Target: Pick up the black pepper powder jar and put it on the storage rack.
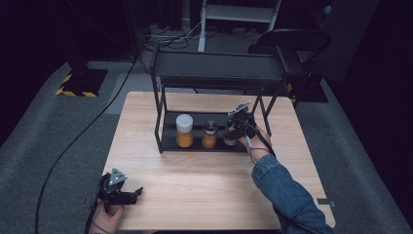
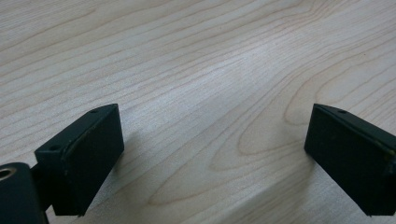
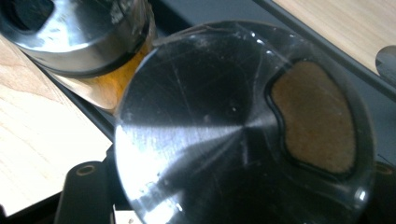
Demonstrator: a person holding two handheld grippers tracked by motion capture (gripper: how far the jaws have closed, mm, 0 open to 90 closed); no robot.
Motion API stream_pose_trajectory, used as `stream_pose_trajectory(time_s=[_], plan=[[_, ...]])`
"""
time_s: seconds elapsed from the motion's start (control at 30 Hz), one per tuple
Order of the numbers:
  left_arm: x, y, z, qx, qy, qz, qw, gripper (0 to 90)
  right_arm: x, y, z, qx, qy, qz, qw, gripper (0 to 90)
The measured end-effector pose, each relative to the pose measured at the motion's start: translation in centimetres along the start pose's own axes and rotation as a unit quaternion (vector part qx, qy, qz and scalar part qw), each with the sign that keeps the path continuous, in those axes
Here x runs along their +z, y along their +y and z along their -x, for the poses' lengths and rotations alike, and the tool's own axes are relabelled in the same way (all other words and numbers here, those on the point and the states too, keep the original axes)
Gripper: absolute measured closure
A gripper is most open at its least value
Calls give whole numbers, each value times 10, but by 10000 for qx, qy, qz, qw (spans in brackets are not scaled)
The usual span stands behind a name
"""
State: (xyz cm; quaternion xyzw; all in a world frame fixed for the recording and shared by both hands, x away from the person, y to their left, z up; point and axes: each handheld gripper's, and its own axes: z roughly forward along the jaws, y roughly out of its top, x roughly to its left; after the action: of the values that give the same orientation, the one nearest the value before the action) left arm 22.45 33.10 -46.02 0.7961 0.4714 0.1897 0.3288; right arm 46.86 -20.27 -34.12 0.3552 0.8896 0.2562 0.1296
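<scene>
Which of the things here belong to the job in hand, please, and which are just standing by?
In hand: right gripper, shut on the dark jar; black rack.
Standing by: white-lidded jar, amber jar, left gripper.

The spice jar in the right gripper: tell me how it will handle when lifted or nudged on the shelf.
The spice jar is probably stiff and fairly slippery, given its polished metal lid. Its clear wall may be glass, so likely breakable if knocked against the metal-lidded jar next to it. It looks taller than wide in the high view, so a sideways nudge could tip it on the rack.
</scene>
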Motion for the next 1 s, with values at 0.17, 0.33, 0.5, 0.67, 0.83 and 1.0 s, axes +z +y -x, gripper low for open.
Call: stream_pose_trajectory(time_s=[0.17, 0.33, 0.5, 0.67, 0.83, 1.0], plan=[[0, 0, 0, 1, 0, 1, 10000, 47, 5, -1, 2, 33, 31, -8, 10000, 308], [0, 0, 0, 2, 0, 0, 10000, 48, 10, -2, 1, 42, 16, -40, 10000, 308], [0, 0, 0, 1, 0, 1, 10000, 48, 13, -4, 1, 61, 7, -76, 10000, 308], [0, 0, 0, 2, 0, -1, 10000, 48, 15, -4, 1, 82, 16, -92, 9999, 308], [0, 0, 0, 2, 0, 0, 10000, 48, 16, -6, 1, 69, 23, -83, 9999, 308], [0, 0, 0, 1, -1, 0, 10000, 48, 16, -11, 7, 188, 116, -24, 9998, 307]])
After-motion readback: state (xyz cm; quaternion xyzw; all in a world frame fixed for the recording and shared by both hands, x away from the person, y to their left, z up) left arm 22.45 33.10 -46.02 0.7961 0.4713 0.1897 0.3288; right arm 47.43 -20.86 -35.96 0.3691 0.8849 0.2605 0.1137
